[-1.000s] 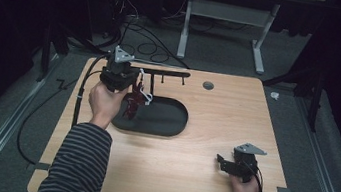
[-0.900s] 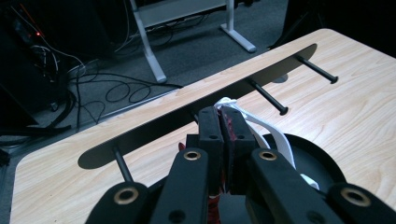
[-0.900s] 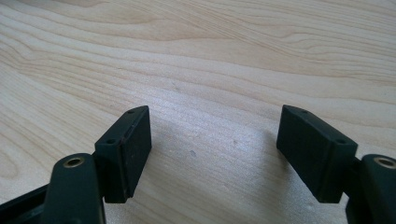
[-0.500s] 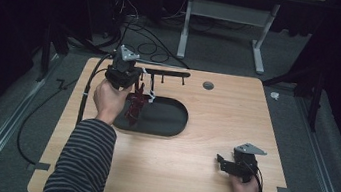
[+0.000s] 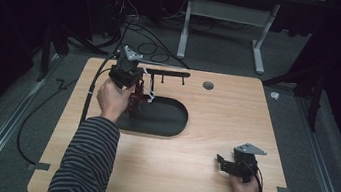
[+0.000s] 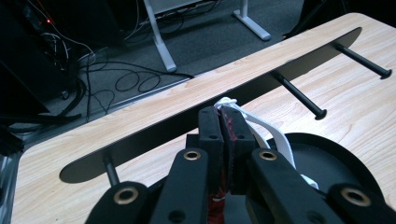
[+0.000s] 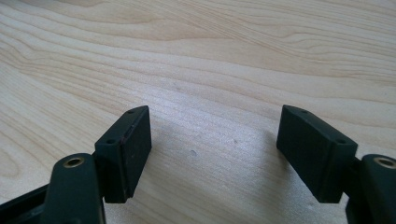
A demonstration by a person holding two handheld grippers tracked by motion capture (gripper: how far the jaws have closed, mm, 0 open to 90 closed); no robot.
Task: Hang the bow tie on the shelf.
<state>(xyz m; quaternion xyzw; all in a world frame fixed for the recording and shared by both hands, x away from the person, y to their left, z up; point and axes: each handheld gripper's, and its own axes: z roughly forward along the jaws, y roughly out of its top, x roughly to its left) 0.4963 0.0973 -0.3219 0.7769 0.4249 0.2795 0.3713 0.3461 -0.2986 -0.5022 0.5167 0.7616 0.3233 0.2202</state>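
Note:
My left gripper (image 5: 138,84) hangs over the left end of a black oval tray (image 5: 167,122), shut on a dark red item (image 5: 133,102) that dangles below it with a white loop (image 5: 148,94). In the left gripper view the jaws (image 6: 223,116) pinch the red item (image 6: 228,122), and the white loop (image 6: 276,136) curls out to the right. Just beyond stands a black rack (image 6: 184,125) with several pegs (image 6: 299,95). My right gripper (image 5: 223,163) rests on the table's near right part, open, with bare wood between its fingers (image 7: 215,144).
The rack (image 5: 171,73) runs along the table's far edge behind the tray. A small grey round cap (image 5: 208,85) sits in the tabletop at the back. Cables trail off the table's left side onto the floor. A desk frame stands beyond the table.
My left gripper has shifted a little to the right and toward the rack, carrying the red item with it. The right gripper has stayed put.

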